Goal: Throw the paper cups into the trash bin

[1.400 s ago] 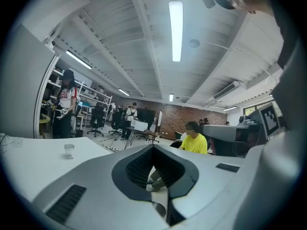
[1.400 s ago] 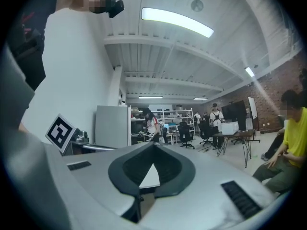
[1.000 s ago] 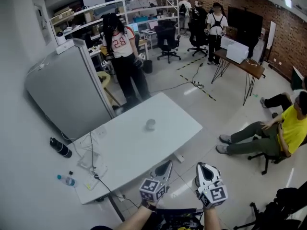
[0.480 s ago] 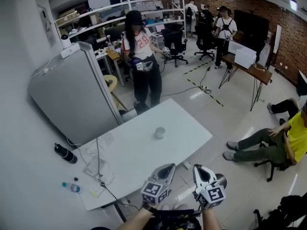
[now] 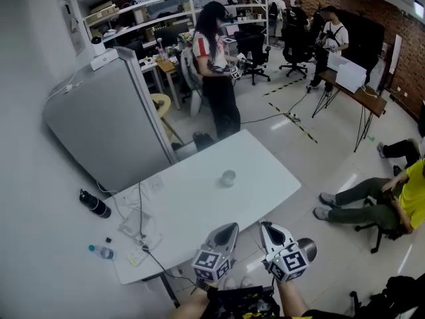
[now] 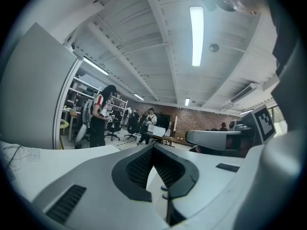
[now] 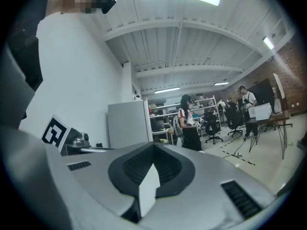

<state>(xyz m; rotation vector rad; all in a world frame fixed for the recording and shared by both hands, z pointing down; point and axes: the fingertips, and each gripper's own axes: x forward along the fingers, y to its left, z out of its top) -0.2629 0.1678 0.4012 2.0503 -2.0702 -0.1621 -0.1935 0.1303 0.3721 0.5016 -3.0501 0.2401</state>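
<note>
Head view showed one paper cup [image 5: 228, 177] standing upright and alone near the middle of a white table [image 5: 192, 208], well apart from both grippers. It looked small, light and thin-walled, so it would probably crush or tip easily; a gentle pinch across the rim or upper wall seemed the safest hold. The tabletop was smooth, flat and matte, with thin cables and papers [image 5: 136, 226] loose at its near-left corner. The left gripper [image 5: 229, 228] and right gripper [image 5: 269, 228] hovered short of the table's near edge, each with its ribbed dark pads pressed together on nothing. A round grey thing [image 5: 307, 248] sat on the floor just beside the right gripper; whether it was the bin could not be told.
</note>
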